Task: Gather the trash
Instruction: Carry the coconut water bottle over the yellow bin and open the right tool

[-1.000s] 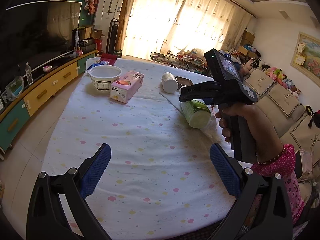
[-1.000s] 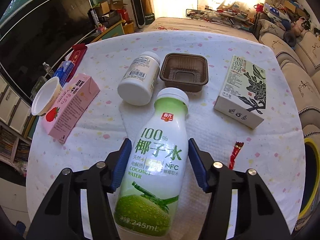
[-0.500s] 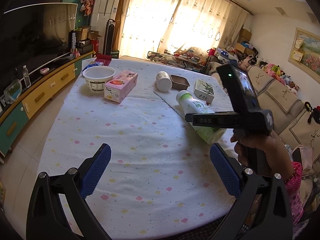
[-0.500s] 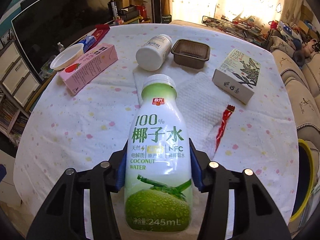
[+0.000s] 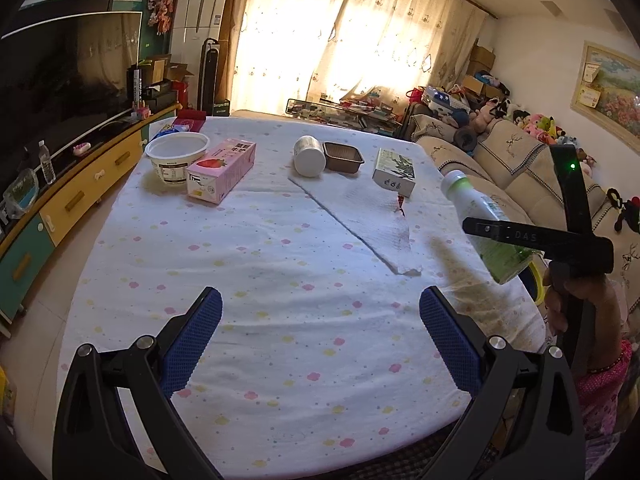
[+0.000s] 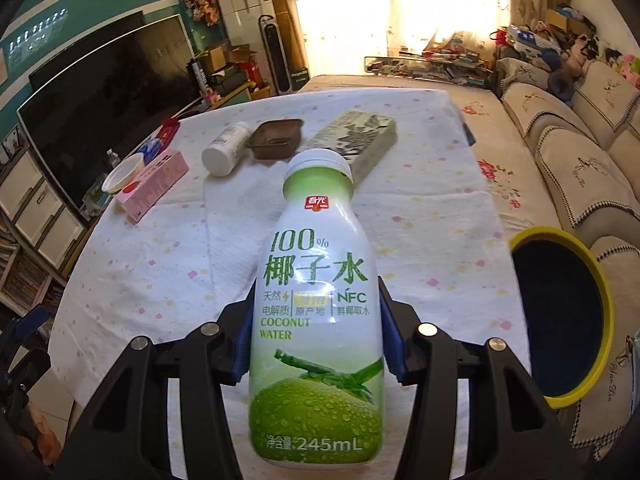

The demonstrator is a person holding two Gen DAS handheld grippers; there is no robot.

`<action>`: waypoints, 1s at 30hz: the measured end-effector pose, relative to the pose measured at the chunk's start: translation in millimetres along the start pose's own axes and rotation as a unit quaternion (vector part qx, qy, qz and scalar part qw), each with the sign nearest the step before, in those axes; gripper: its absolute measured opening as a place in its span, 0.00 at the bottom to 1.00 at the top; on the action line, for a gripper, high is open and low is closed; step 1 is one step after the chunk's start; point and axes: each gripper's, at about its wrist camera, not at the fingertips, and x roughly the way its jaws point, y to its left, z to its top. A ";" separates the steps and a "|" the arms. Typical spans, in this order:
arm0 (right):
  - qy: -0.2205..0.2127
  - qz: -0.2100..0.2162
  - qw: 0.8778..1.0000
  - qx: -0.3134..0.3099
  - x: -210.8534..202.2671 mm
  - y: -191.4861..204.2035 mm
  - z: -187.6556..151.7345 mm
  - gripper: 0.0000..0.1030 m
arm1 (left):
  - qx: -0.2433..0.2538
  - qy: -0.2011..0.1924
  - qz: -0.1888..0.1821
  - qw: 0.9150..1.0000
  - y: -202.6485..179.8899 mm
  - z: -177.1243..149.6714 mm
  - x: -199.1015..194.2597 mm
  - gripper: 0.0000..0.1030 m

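Note:
My right gripper is shut on a green-and-white coconut water bottle and holds it in the air over the table's right edge; the bottle also shows in the left wrist view. A yellow-rimmed bin with a dark inside stands just right of the table. My left gripper is open and empty above the near part of the table.
On the far half of the table lie a white bowl, a pink carton, a white jar on its side, a brown tray, a patterned box, a red wrapper and a paper towel. A sofa runs along the right.
My right gripper has lifted the bottle off the table and carried it right, toward the table's edge and the bin. My left gripper has stayed open and nearly still.

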 end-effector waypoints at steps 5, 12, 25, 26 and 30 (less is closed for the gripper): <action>-0.012 -0.049 0.997 0.064 -14.8 -75.5 -6.7 0.48 | 0.007 0.010 -0.005 1.000 -11.9 1.0 10.9 0.95; -0.011 -0.114 0.984 0.140 -20.0 -176.0 -19.1 0.48 | 0.033 0.032 -0.015 0.999 -39.6 2.2 35.6 0.95; 0.024 -0.154 0.969 0.191 27.0 -257.3 -33.6 0.57 | 0.072 0.072 -0.042 0.994 -84.7 15.5 84.5 0.95; 0.021 -0.157 0.969 0.191 25.8 -257.8 -32.9 0.57 | 0.073 0.073 -0.043 0.994 -86.7 17.8 88.8 0.95; 0.008 -0.154 0.970 0.188 16.7 -253.1 -33.2 0.58 | 0.085 0.074 -0.056 0.992 -92.7 26.4 105.4 0.95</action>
